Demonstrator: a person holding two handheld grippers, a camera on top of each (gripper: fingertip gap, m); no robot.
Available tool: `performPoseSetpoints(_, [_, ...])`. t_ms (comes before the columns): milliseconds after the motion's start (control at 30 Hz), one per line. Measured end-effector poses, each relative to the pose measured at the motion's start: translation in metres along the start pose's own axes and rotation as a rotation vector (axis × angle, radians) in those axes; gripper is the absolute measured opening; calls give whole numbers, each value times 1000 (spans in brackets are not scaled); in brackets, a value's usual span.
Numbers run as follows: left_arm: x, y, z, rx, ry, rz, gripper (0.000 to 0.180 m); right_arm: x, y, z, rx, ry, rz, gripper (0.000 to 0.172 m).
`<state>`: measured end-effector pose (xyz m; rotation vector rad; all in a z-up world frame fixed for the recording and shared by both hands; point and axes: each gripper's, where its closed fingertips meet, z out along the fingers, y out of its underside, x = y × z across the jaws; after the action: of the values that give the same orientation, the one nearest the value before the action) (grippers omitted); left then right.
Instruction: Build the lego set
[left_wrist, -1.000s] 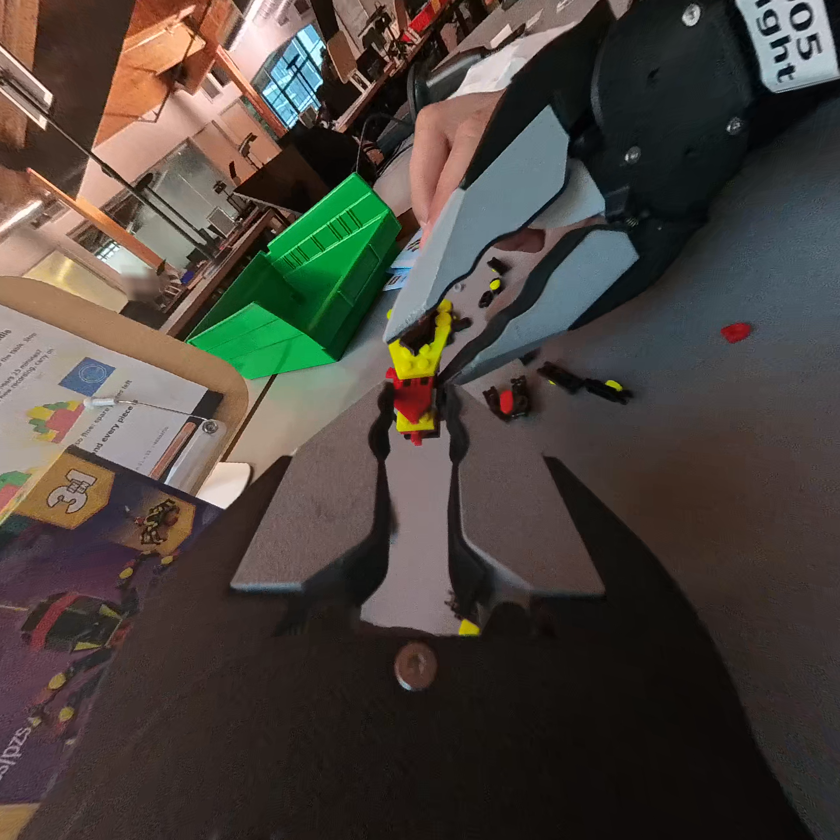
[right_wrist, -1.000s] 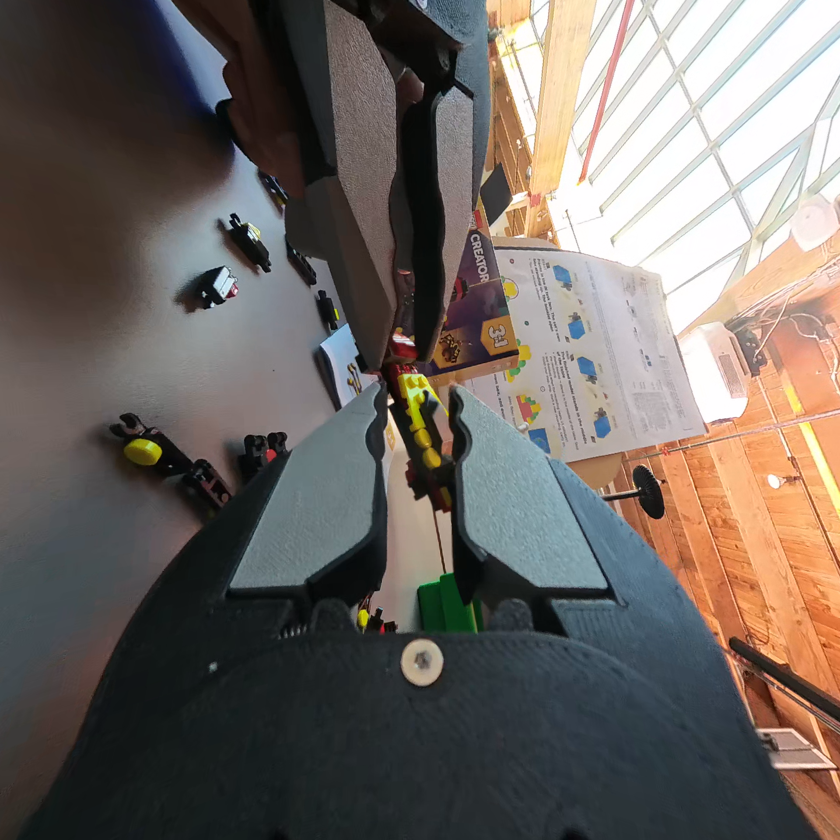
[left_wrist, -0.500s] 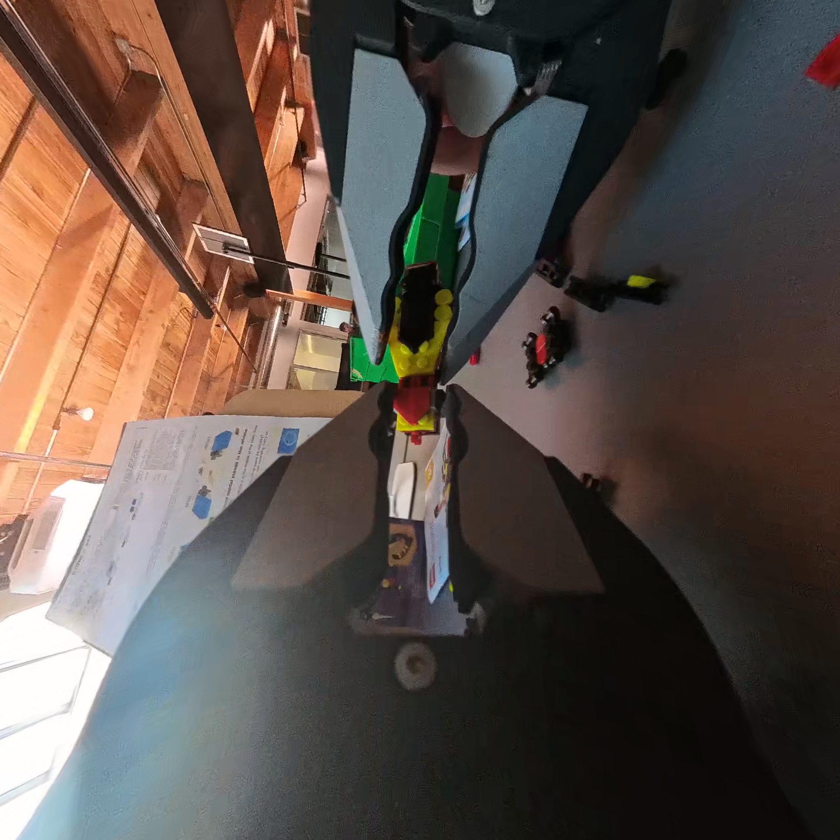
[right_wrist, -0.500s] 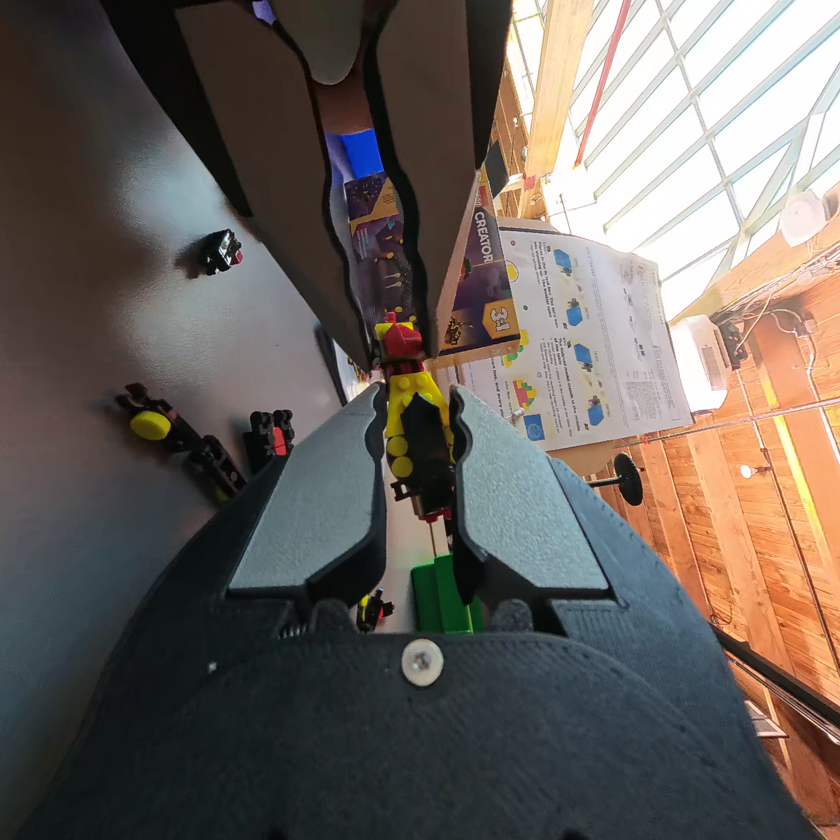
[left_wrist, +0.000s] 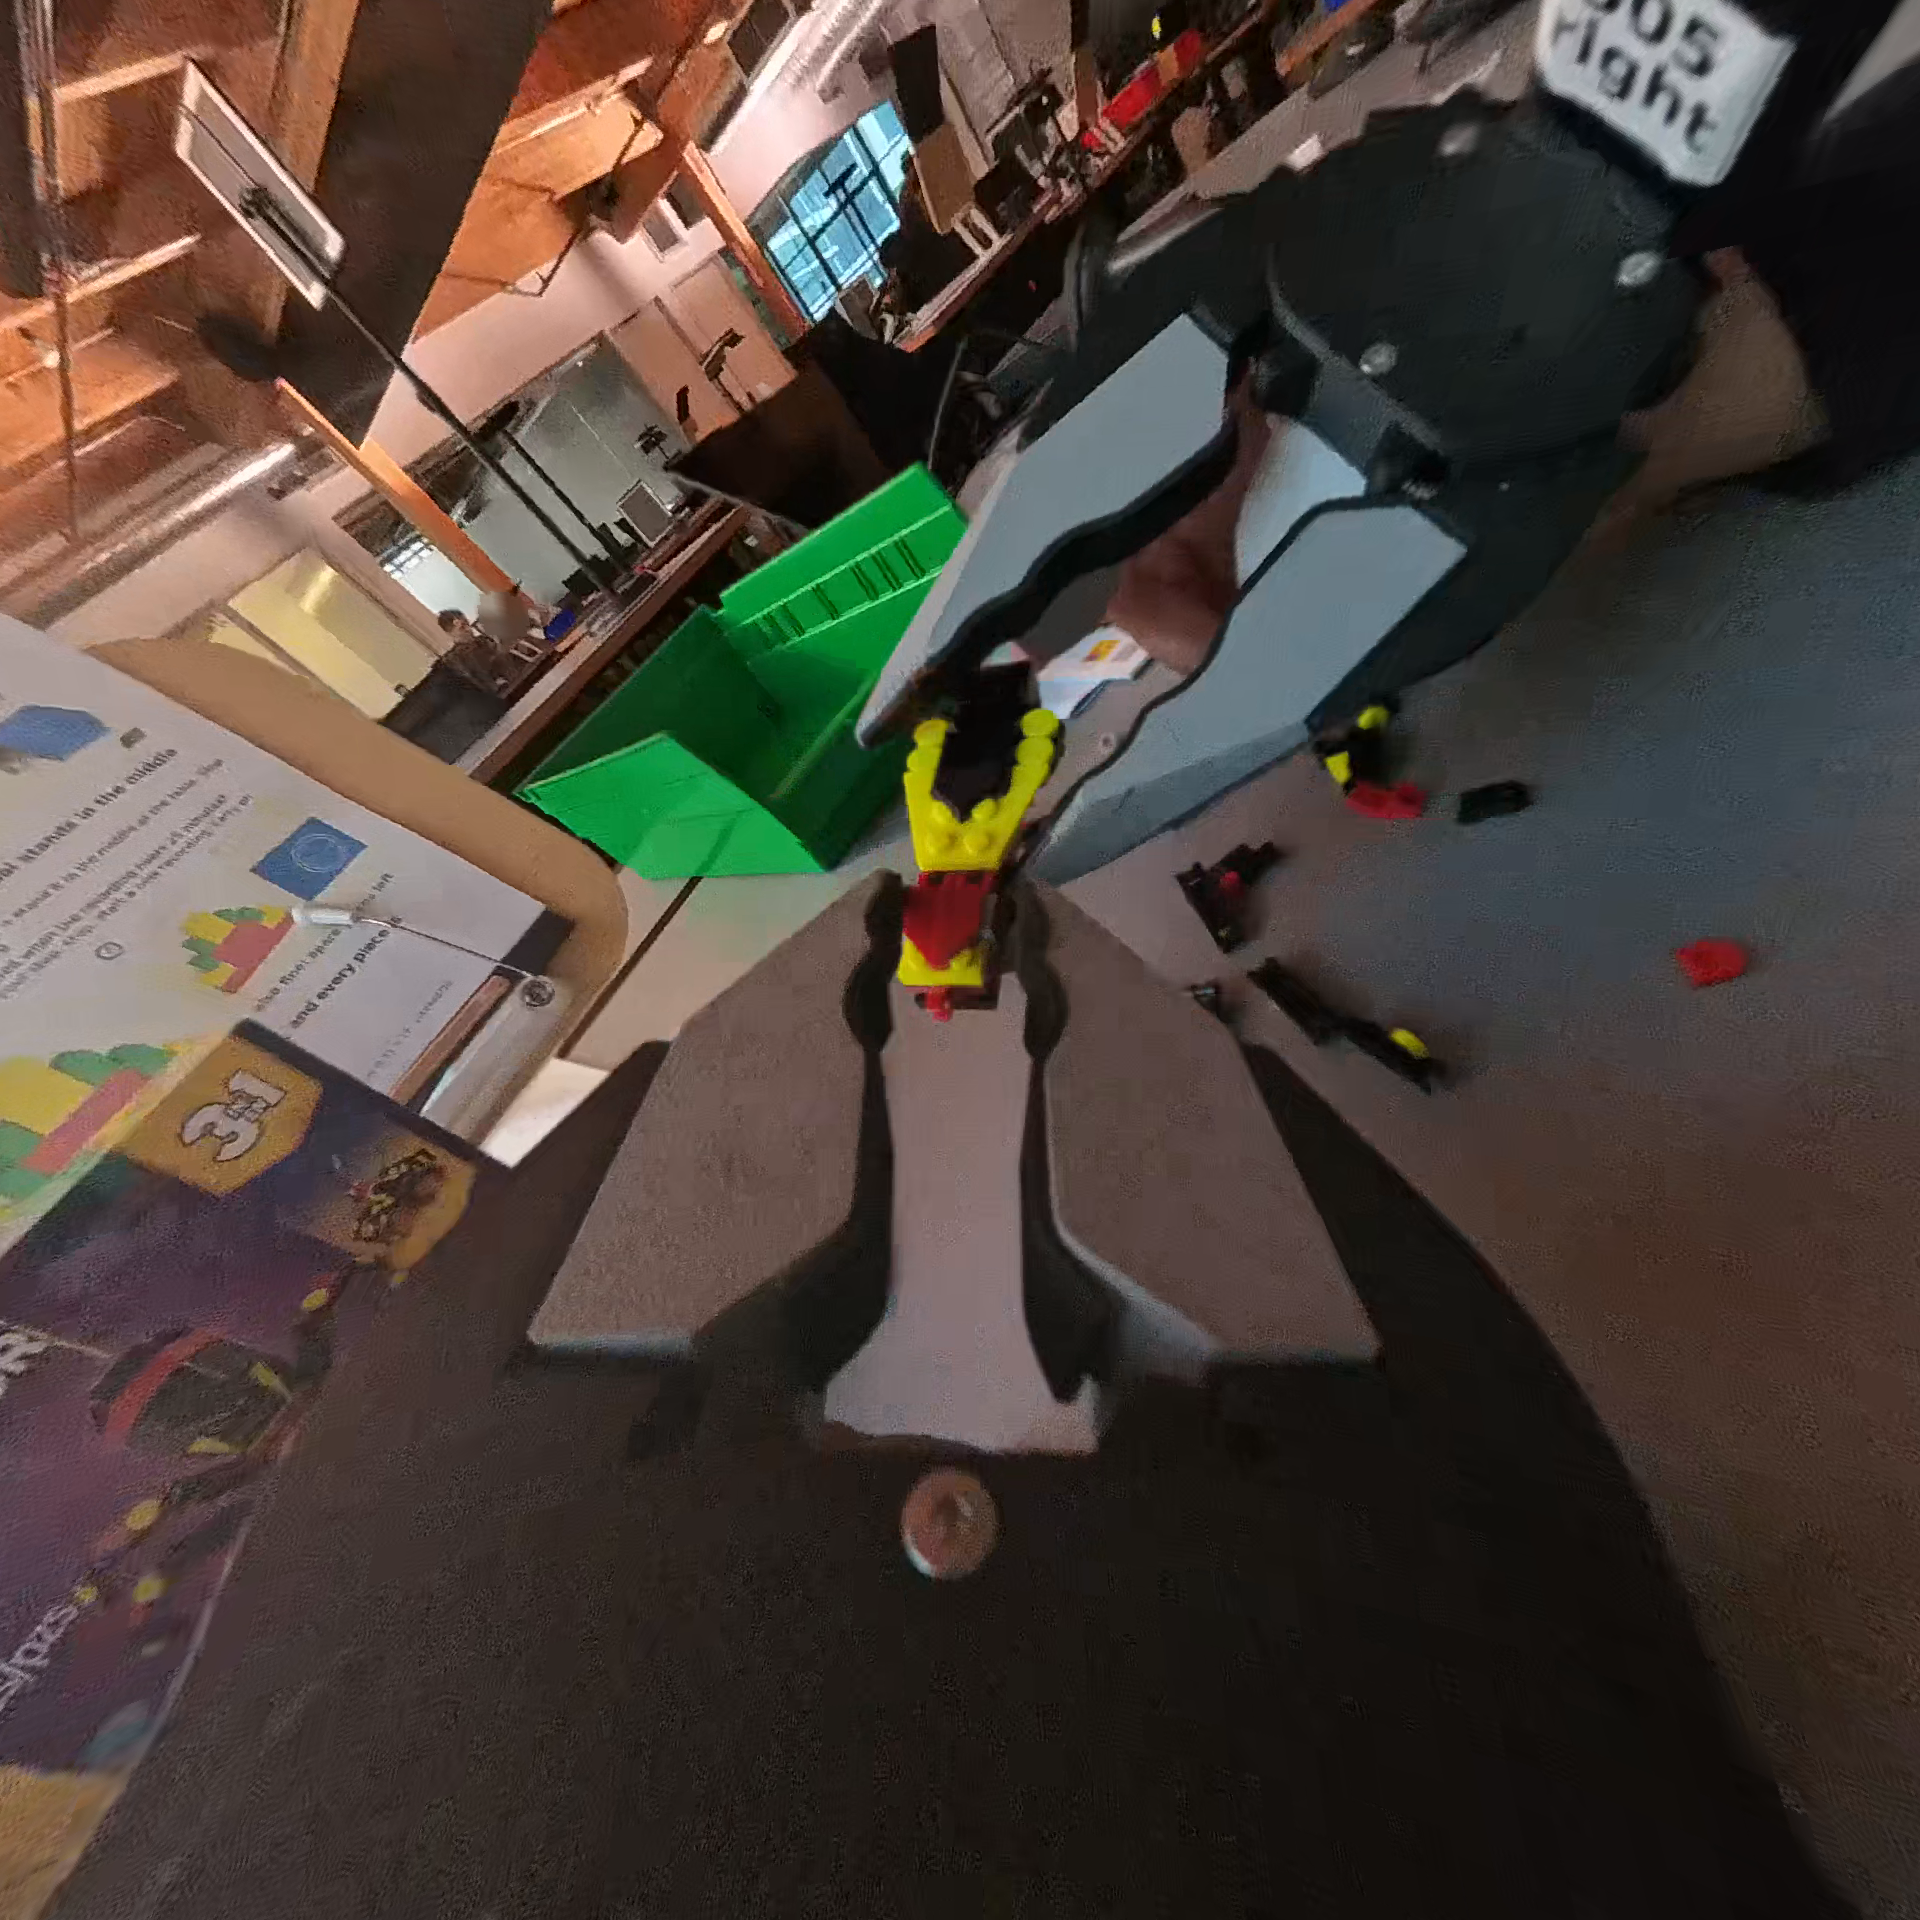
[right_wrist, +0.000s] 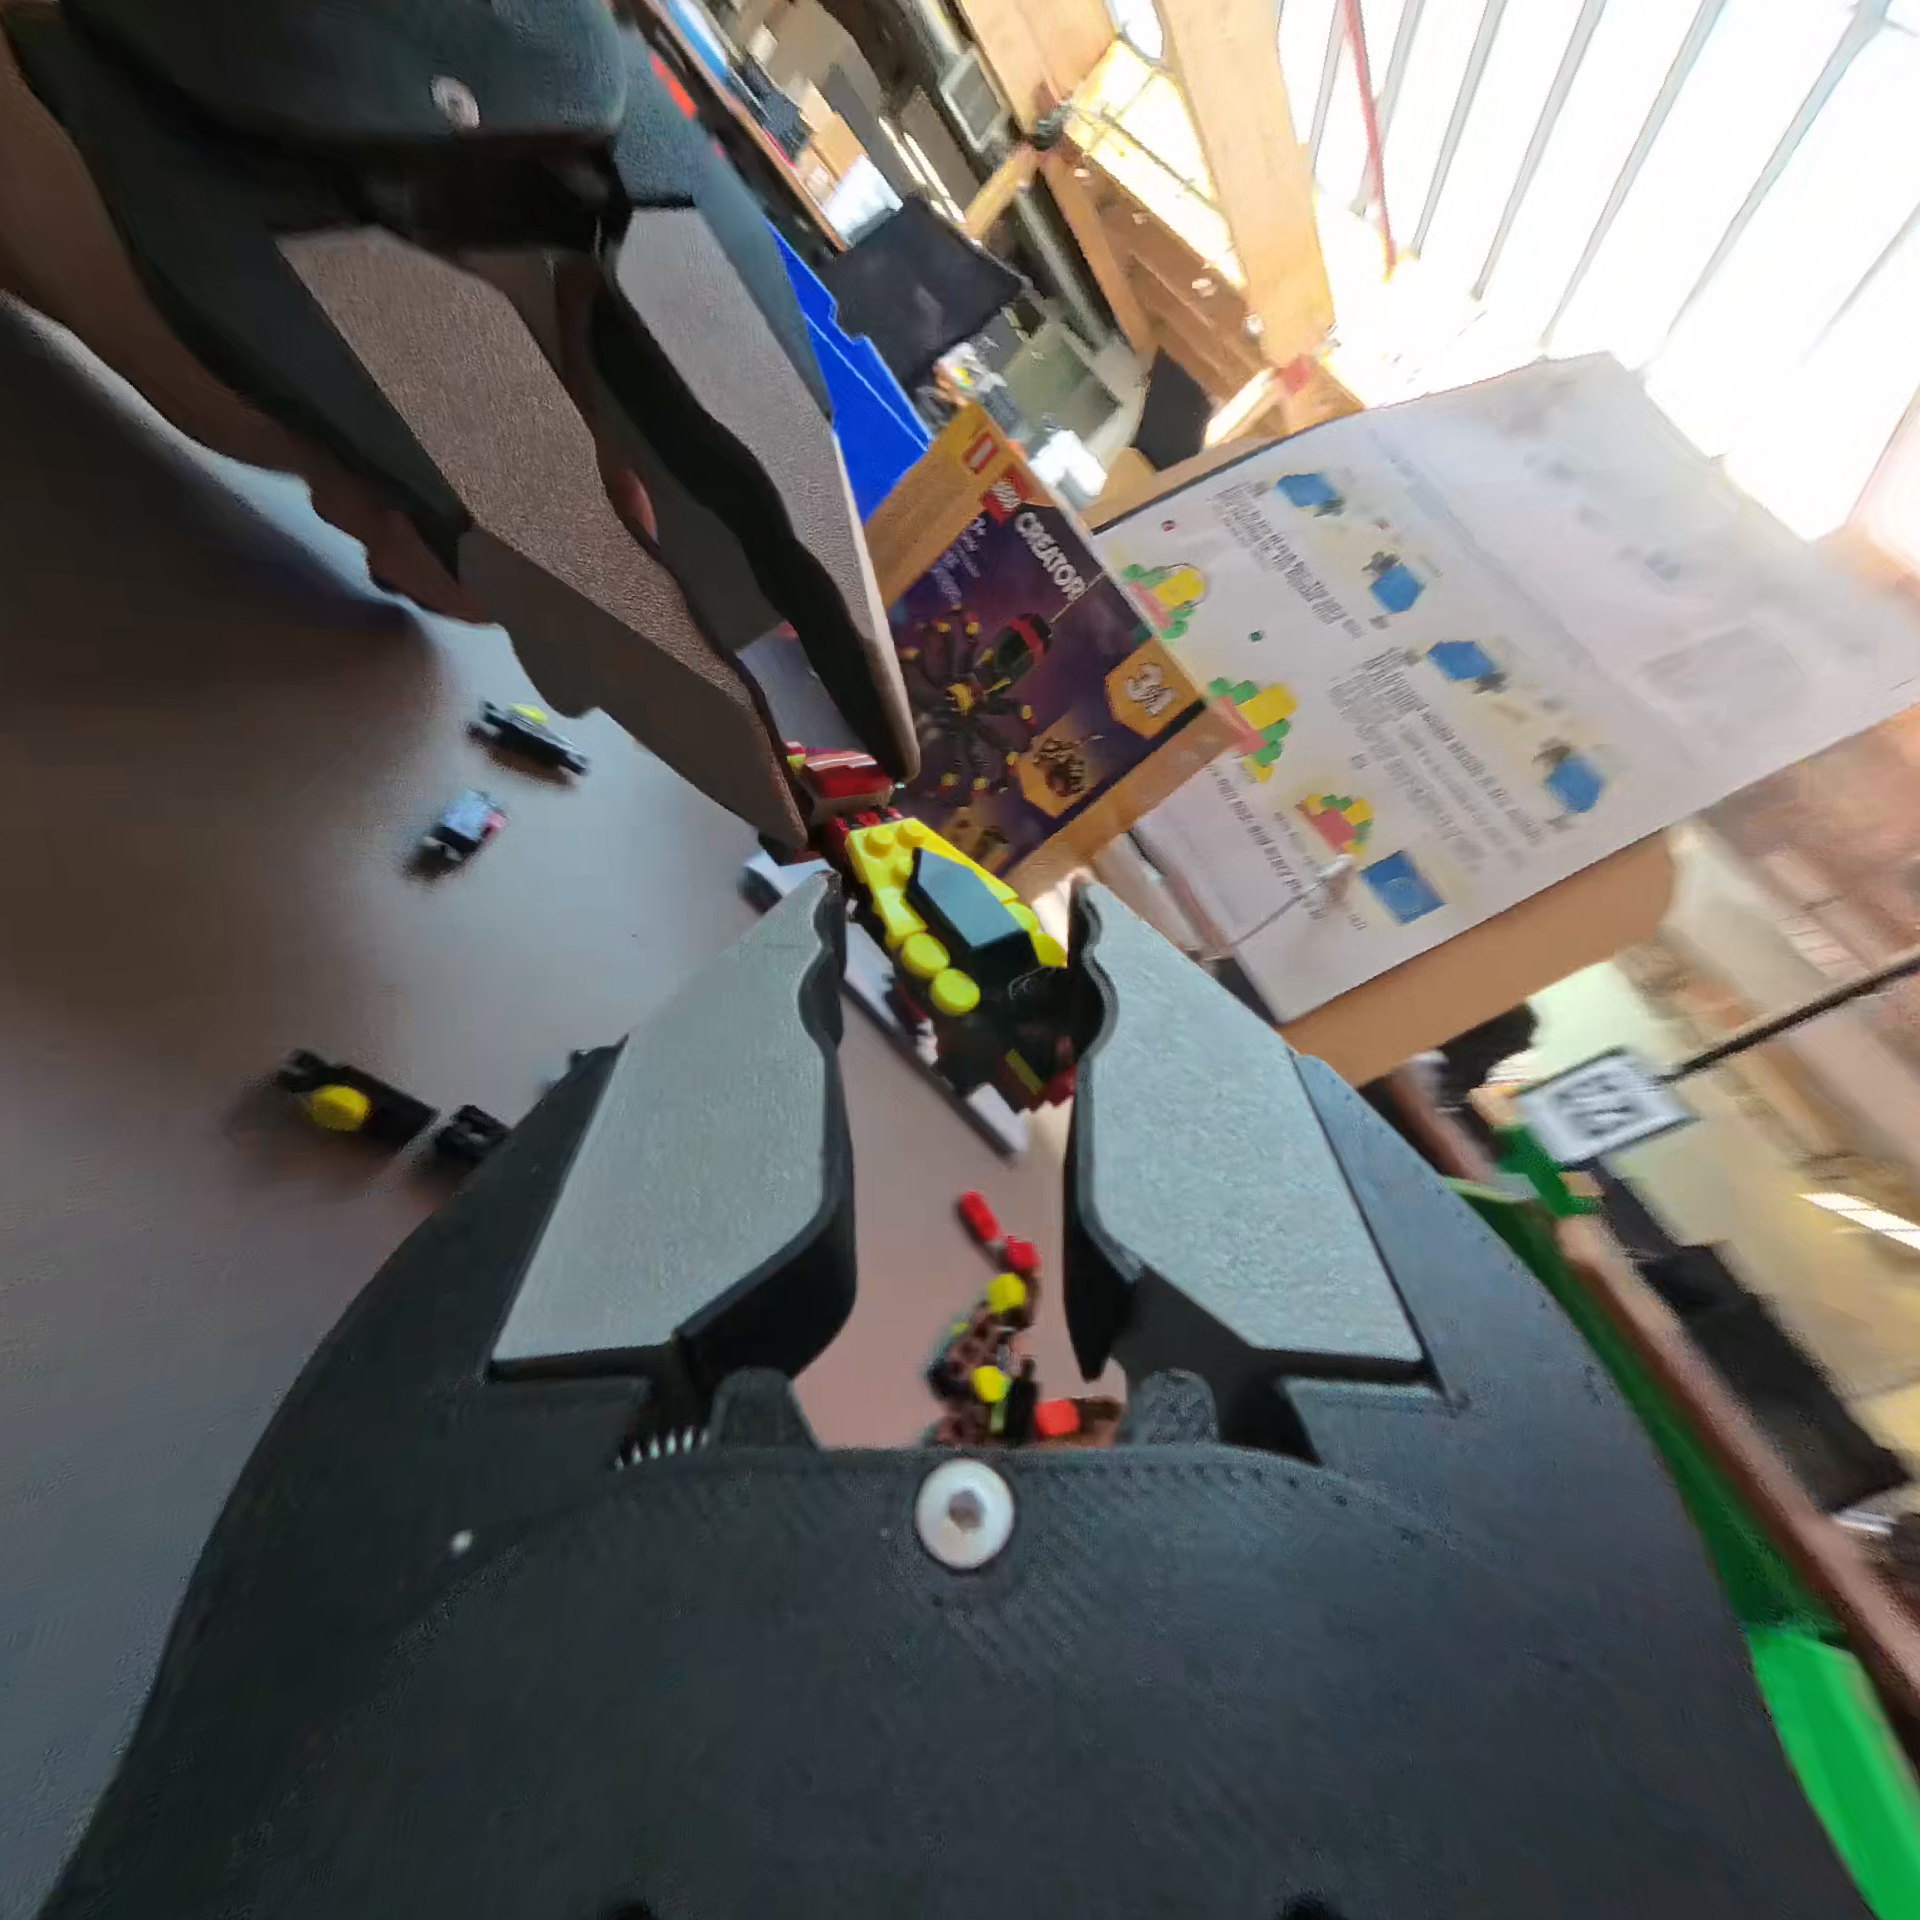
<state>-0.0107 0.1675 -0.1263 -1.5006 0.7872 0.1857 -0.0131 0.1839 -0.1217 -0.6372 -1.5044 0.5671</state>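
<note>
Blur smears both views, so the small loose bricks (left_wrist: 1340, 1029) scattered on the dark grey counter (left_wrist: 1714, 1195) read only as black, red and yellow bits, their shapes hard to make out. Near the lens, the left gripper (left_wrist: 951, 940) has its jaws clenched on the red and yellow end of a toy brick model (left_wrist: 971, 821), which stands off the counter between the two tools; the sides of that end are hidden by the fingers. Just beyond, the right gripper (right_wrist: 956, 925) has its jaws spread around the model's black and yellow far end: the model leans against one finger, with a clear gap to the other. In the right wrist view more bricks (right_wrist: 997, 1340) lie behind the fingers, partly hidden. A purple toy box (left_wrist: 156, 1351) is cut off at the left edge, beside a printed sheet (left_wrist: 208, 883) on a brown board. Farther back sits a green bin (left_wrist: 748, 727). Behind it opens a large workshop with wooden beams, long benches and bright windows, all too soft to resolve.
</note>
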Motion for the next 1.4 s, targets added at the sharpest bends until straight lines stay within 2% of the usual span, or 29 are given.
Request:
performPoseSetpoints(67, [4,-2,-3,27,70,-68,20,-2,1,-2,28,-81,173,43])
performPoseSetpoints(167, [7,-6,-5,46,101,-104,19,4,1,-7,63,-111,263,57])
performPoseSetpoints(267, [12,-6,-3,36,95,-59,20,-1,0,-10,66,-160,268,51])
performPoseSetpoints(500, [18,-10,-3,54,154,-108,19,-7,-2,-15,79,-180,224,46])
performPoseSetpoints(600, [27,-13,-5,35,257,-232,19,-15,-3,-20,63,-244,201,50])
performPoseSetpoints(700, [37,-18,-9,21,400,-450,19,-19,-8,-27,72,-329,274,61])
performPoseSetpoints(800, [40,-22,-12,35,468,-552,19,-24,-11,-32,73,-409,372,54])
performPoseSetpoints(867, [42,-22,-11,30,444,-499,19,-35,-12,-36,68,-494,413,32])
performPoseSetpoints(933, [48,-24,-13,44,427,-380,16,-39,-14,-41,67,-542,439,29])
performPoseSetpoints(967, [47,-26,-13,56,390,-321,0,-43,-13,-44,50,-582,456,31])
performPoseSetpoints(1000, [41,-23,-10,55,314,-269,0,-48,-13,-48,42,-646,475,37])
performPoseSetpoints(1033, [39,-19,-9,36,286,-219,0,-52,-15,-53,46,-704,498,50])
performPoseSetpoints(1067, [44,-14,-9,8,310,-183,0,-52,-15,-53,43,-719,527,53])
performPoseSetpoints(1100, [48,-13,-9,1,330,-172,0,-50,-12,-49,28,-698,537,43])
performPoseSetpoints(1133, [46,-14,-8,1,315,-176,0,-48,-5,-43,-4,-665,506,26])
performPoseSetpoints(1167, [46,-13,-7,-3,315,-180,0,-45,3,-37,-41,-611,464,21])
performPoseSetpoints(1300, [30,1,-2,-75,225,-191,0,-36,24,-26,-117,-473,314,20])
performPoseSetpoints(1400, [19,9,0,-106,165,-185,0,-27,31,-20,-141,-399,306,20])
